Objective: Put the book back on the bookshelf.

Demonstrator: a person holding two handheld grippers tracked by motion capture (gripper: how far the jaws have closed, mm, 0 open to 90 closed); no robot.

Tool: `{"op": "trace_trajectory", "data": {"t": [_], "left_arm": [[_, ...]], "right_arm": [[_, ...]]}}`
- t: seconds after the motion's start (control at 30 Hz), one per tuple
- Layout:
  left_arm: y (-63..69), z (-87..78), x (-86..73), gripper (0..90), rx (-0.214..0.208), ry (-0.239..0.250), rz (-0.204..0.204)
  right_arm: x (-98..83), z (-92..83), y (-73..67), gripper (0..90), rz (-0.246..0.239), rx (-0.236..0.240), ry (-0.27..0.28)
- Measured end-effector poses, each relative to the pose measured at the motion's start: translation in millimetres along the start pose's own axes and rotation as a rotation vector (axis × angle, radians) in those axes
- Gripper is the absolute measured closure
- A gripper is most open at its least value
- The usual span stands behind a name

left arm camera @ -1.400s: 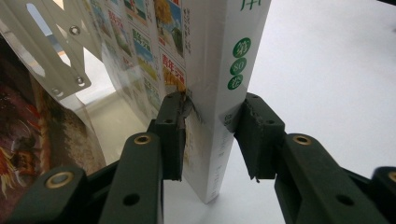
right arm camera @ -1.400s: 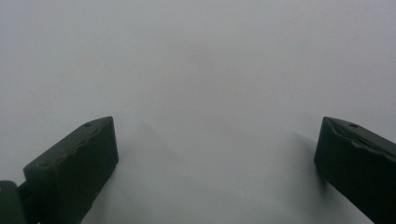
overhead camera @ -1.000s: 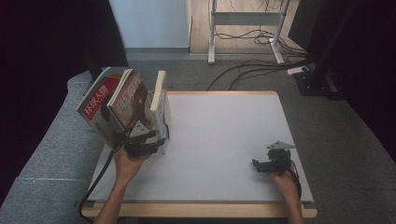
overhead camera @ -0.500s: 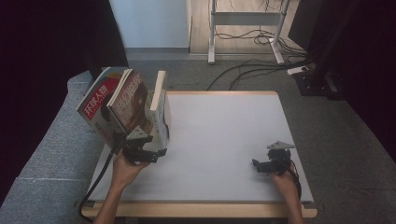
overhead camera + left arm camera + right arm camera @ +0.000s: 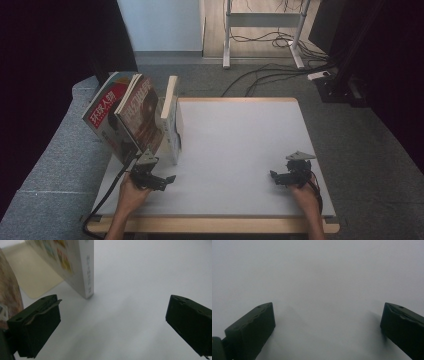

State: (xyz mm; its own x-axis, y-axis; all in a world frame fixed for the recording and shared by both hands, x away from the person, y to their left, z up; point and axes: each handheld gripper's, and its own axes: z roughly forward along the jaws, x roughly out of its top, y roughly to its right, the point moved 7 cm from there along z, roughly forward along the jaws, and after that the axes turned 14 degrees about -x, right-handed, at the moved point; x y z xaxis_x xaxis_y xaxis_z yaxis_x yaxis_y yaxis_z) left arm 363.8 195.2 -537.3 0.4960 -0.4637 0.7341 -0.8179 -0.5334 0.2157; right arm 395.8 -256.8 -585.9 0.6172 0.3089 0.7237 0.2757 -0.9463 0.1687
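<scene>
High view overhead facing forward, tool views low, sharing white table (image 5: 240, 145)

Three books stand in a row at the left edge of the white surface (image 5: 240, 135). The white book (image 5: 173, 120) is nearest the middle; it stands nearly upright on its bottom edge, spine toward the person, its cover bearing small coloured pictures, and shows close up in the left gripper view (image 5: 82, 267). Beside it the brown book (image 5: 142, 112) leans away to the left, its cover dark and reddish. The red book (image 5: 105, 112), with white characters on a red band, leans the same way at the outside, partly covered by the brown one.
</scene>
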Motion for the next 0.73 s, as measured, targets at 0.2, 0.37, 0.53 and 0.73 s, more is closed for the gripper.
{"op": "trace_trajectory", "data": {"t": [0.2, 0.37, 0.53, 0.73], "left_arm": [[-2.6, 13.8, -19.4, 0.0, 0.020, -0.063, -0.003], [-5.0, 27.2, -34.2, 0.0, 0.038, -0.129, 0.006], [-5.3, 27.0, -35.2, 0.0, 0.036, -0.111, 0.002], [-5.1, 27.0, -35.4, 0.0, 0.037, -0.109, 0.003]], "right_arm": [[0.0, 0.0, 0.0, 0.0, 0.000, 0.000, 0.000], [0.0, 0.0, 0.0, 0.0, 0.000, 0.000, 0.000], [-0.2, -0.2, -0.2, 0.0, -0.001, -0.002, 0.002], [-0.4, -0.2, -0.2, 0.0, -0.001, -0.003, 0.002]]}}
